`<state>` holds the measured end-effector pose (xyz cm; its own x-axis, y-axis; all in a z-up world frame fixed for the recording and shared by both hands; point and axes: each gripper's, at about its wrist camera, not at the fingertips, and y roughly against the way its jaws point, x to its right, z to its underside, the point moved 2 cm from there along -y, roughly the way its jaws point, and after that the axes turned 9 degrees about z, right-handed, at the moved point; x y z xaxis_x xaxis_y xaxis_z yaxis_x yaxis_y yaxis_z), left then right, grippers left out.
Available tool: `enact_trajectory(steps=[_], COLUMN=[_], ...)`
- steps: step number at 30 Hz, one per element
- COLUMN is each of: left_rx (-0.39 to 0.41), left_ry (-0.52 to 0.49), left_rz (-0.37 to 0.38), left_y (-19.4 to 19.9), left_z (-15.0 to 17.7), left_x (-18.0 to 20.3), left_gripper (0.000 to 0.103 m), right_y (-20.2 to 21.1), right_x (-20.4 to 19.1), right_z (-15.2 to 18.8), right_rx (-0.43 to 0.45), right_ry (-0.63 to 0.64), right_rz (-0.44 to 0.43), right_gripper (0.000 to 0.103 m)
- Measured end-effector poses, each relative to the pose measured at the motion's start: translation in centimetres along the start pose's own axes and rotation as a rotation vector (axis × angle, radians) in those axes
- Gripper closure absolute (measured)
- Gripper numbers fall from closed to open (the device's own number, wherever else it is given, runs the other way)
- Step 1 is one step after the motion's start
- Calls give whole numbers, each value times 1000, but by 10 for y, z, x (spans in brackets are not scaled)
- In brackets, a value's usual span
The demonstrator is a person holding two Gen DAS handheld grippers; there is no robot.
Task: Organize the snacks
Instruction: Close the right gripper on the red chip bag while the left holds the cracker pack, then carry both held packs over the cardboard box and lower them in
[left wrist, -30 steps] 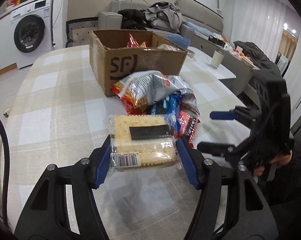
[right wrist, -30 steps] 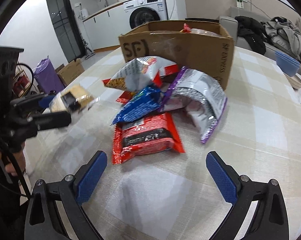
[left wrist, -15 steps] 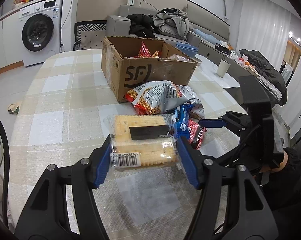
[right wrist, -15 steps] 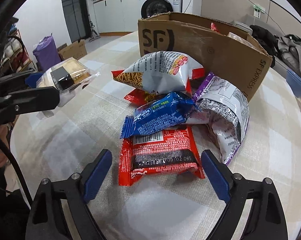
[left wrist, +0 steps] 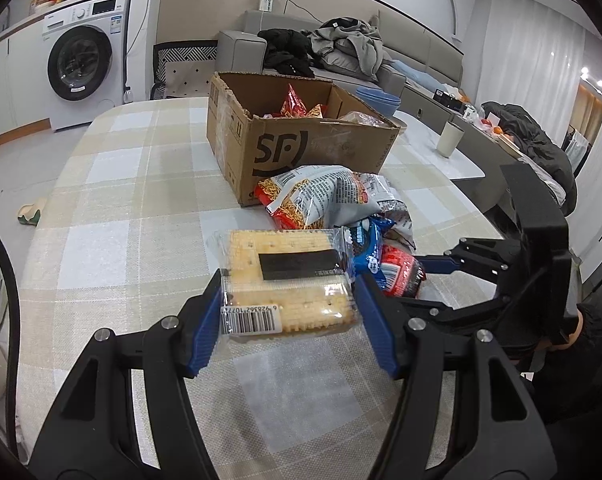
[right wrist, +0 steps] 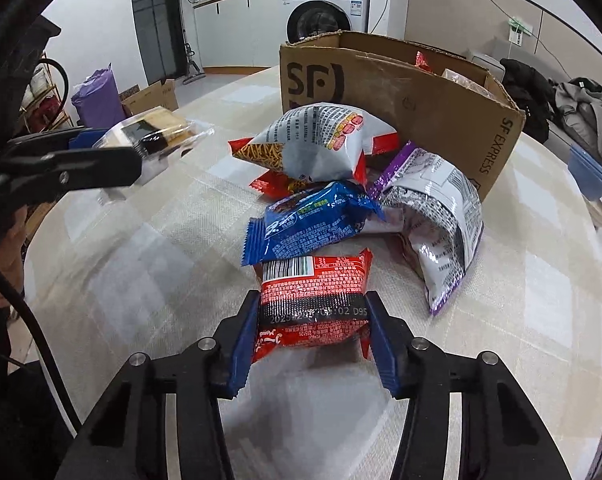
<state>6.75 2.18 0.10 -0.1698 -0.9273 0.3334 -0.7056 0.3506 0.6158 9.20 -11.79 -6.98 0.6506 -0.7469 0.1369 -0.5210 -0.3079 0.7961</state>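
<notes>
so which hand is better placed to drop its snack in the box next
Left, probably. The left gripper holds its cracker pack lifted clear, facing the open cardboard box. The right gripper has just been closing on the red packet, which lies on the table.

The right gripper has just closed on the red packet.

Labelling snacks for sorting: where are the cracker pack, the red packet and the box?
cracker pack [left wrist: 289,280], left wrist view, clear wrapper top
red packet [right wrist: 313,304], right wrist view, packet middle
box [left wrist: 321,148], left wrist view, printed front wall
</notes>
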Motion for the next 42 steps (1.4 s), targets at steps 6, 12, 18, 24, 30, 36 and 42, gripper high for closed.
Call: enact_trajectory(steps=[6, 12, 18, 24, 30, 36, 42], left_rx=[10, 24, 52, 81, 111, 136, 165], left_ry=[6, 6, -18, -41, -24, -30, -21], left_rz=[-7, -11, -34, -50, -48, -60, -50], left_y=[0, 2, 8, 13, 14, 12, 9], left_z=[-1, -4, -9, -18, -34, -56, -81], left_x=[-1, 1, 11, 19, 17, 18, 17], left_gripper=[42, 42, 42, 42, 42, 42, 42], right_y=[17, 40, 66, 89, 102, 110, 107], right_x=[12, 28, 38, 50, 62, 70, 80], right_z=[13, 23, 16, 8, -3, -17, -33], right_rx=[27, 87, 183, 269, 333, 381, 407], right_ry=[-39, -89, -129, -164, -201, -216, -252], right_rz=[-5, -1, 0, 6, 19, 23, 24], right_gripper=[52, 52, 52, 52, 51, 51, 51])
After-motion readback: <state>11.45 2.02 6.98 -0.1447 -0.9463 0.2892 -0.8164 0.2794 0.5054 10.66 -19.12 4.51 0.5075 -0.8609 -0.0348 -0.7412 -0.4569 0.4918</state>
